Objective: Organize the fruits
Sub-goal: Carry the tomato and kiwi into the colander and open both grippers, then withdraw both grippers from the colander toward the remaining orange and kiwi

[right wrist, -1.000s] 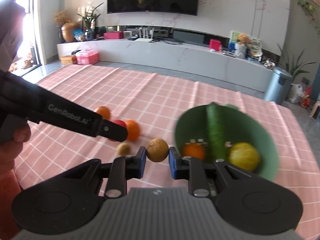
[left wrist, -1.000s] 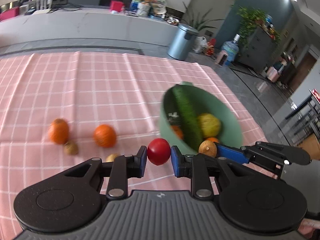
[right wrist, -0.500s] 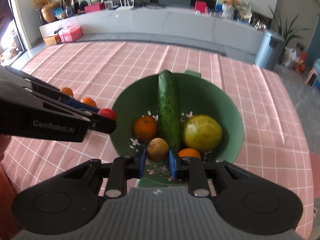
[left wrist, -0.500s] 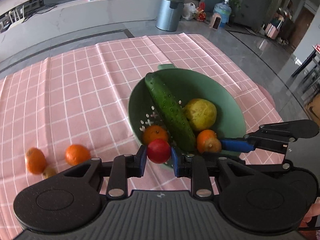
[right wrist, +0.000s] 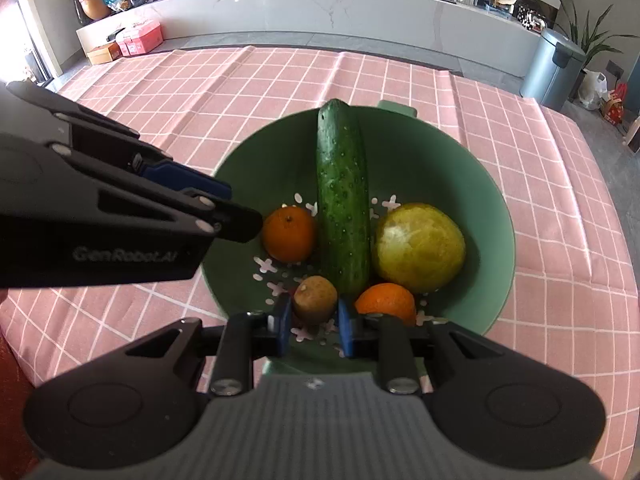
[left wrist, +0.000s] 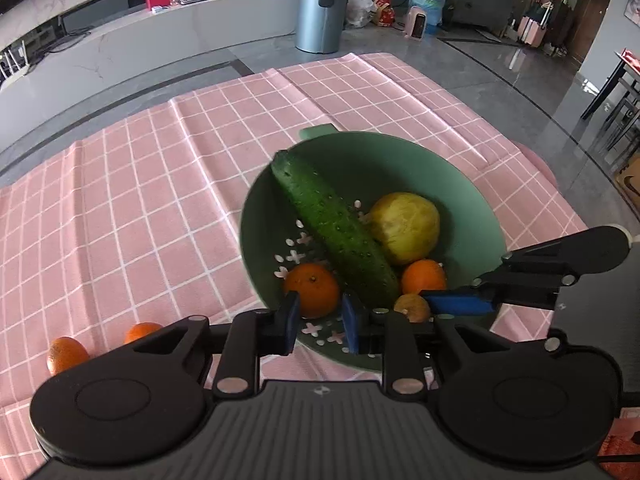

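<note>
The green colander (right wrist: pixel 480 184) stands on the pink checked cloth (left wrist: pixel 160 200) that covers the bench, closer to the bench's right edge than to its left. Both grippers point down over its near rim.

The right gripper (right wrist: pixel 314 312) has its blue jaws clamped on a small brown fruit (right wrist: pixel 315 300), held just above the colander's perforated bottom, near the front wall. In the left wrist view the same fruit shows at the tip of that gripper, beside the near end of the cucumber (left wrist: pixel 336 228).

The left gripper (left wrist: pixel 318 312) has its jaws a little apart with nothing between them; only the colander's floor and a mandarin (left wrist: pixel 312 292) show through the gap. From the right wrist view this gripper reaches in over the colander's left rim.

Inside the colander, the cucumber lies lengthwise along the middle, its far end propped on the back wall. A large yellow-green fruit (right wrist: pixel 420 248) rests against its right side. 1 mandarin sits left of the cucumber, and a 2nd mandarin (right wrist: pixel 386 300) sits by the front wall, touching the yellow-green fruit and just right of the held brown fruit. A bit of red shows under the brown fruit, too hidden to identify.

2 more mandarins (left wrist: pixel 66 354) (left wrist: pixel 142 330) lie on the cloth well left of the colander, toward the bench's near edge, partly hidden behind the left gripper's body.
</note>
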### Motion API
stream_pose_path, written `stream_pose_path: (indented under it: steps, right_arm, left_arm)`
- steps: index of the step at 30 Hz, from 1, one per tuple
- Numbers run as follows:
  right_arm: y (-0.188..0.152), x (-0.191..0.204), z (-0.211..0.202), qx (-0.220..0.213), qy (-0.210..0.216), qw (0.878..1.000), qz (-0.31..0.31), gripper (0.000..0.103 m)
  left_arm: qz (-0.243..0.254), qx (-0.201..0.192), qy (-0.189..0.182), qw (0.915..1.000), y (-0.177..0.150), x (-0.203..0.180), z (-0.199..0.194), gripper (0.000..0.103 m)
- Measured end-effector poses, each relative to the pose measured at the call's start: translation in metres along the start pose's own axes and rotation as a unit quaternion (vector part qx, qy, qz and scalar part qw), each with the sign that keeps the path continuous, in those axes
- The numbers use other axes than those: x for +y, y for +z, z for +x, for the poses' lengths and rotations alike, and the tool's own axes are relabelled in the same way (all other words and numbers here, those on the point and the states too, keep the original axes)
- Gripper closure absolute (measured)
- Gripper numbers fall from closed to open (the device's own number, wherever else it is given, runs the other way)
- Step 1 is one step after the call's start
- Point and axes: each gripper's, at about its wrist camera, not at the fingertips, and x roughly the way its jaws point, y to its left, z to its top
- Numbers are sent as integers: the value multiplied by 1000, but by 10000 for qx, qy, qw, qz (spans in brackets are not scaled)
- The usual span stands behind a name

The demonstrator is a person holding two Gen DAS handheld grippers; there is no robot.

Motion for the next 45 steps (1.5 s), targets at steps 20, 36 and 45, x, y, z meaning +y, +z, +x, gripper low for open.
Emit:
stream_pose_path:
  steps: [20,36,45]
  right_arm:
    - [-2,7,-20,-279,-373,9989,-99,62]
    - [-23,55,-55,-1441,-340,9881,423,50]
    - [-11,99,-40,-1632,-89,9864,182,50]
  left_arm:
    - [-43,-639,-22,9979,-8,-8,-30,42]
    - [-225,-1260,833,9883,-39,27,-80,39]
    - [-835,-1139,898,9859,-58,77,-74,39]
